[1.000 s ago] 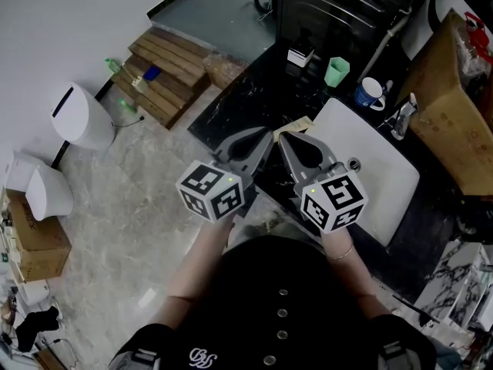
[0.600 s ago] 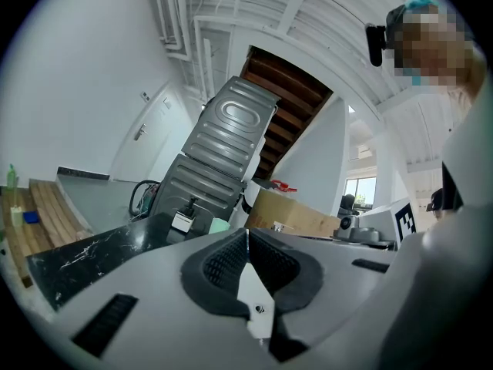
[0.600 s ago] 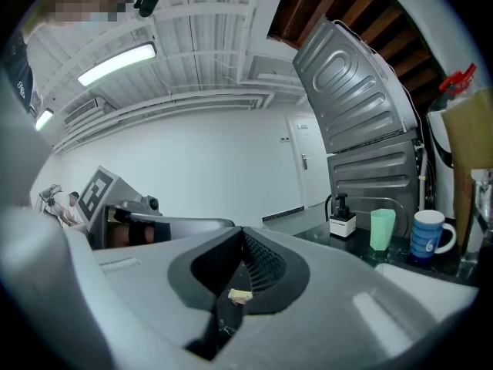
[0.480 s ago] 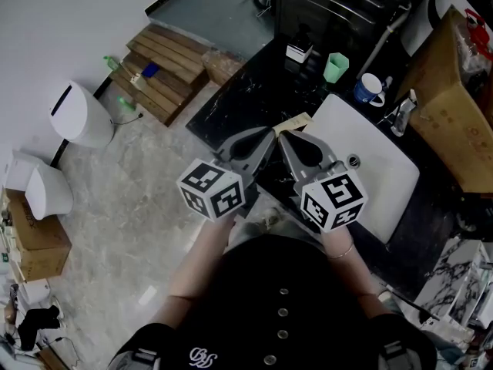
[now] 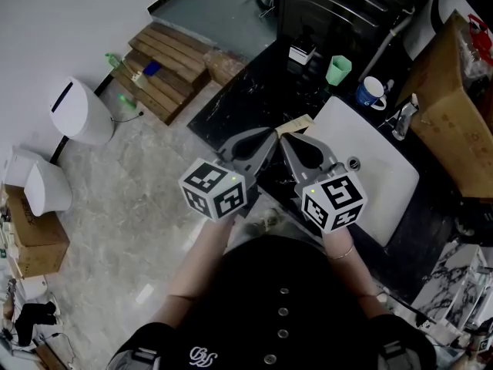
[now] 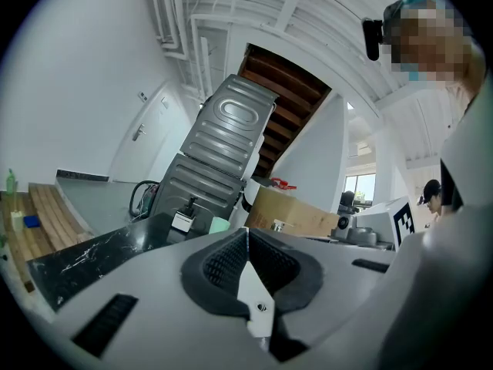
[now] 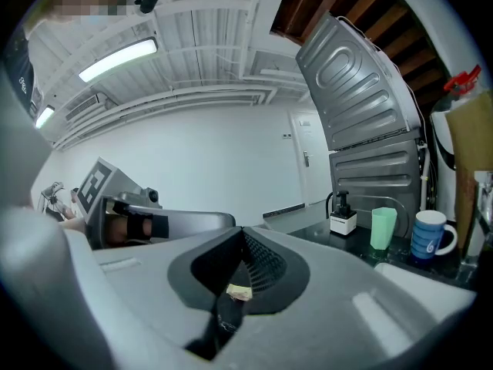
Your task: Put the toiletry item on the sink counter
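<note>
In the head view my left gripper [image 5: 270,134] and right gripper [image 5: 283,136] are held side by side over the front edge of the black sink counter [image 5: 246,102], their tips almost touching. Both look shut: the left gripper [image 6: 246,232] has its pads pressed together with nothing between them. The right gripper [image 7: 244,232] also has its pads meeting at the tip. A flat cream item [image 5: 297,122] shows just beyond the right tips, by the basin's left rim. A tan bit [image 7: 239,290] shows low in the right jaws' gap; I cannot tell whether it is gripped.
A white basin [image 5: 385,177] with a faucet [image 5: 402,119] is set in the counter. Behind stand a soap dispenser [image 5: 301,52], a green cup [image 5: 337,70] and a blue mug [image 5: 371,92]. Wooden pallets [image 5: 166,72] and a white bin [image 5: 77,112] are on the floor at left.
</note>
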### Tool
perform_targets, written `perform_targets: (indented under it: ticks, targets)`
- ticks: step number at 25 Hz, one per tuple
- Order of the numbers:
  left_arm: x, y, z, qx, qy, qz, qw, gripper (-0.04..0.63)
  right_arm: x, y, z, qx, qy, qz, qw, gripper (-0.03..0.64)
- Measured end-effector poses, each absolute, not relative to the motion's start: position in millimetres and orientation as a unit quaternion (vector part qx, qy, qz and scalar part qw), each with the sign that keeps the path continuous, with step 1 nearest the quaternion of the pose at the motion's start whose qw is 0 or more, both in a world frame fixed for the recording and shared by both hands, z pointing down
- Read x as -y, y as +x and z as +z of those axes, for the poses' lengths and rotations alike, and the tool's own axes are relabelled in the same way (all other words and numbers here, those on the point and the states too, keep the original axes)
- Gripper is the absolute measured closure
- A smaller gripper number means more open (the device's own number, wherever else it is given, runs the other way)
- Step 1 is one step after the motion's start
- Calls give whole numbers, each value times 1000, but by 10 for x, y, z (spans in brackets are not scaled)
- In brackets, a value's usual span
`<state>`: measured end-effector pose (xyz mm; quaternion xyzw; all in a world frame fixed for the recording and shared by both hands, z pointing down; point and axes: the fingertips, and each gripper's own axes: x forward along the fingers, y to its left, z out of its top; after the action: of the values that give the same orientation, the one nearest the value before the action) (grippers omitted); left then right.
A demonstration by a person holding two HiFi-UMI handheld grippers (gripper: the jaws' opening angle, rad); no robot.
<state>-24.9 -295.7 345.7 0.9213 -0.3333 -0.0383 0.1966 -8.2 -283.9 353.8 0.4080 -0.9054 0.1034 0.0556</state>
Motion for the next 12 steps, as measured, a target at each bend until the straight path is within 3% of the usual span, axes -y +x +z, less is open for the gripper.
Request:
perform_targets:
  ticks: [12]
  targets:
    - [3011,-218,3494,333,919,-42,207,577,2896,-43,3560,906,406,104,56,612]
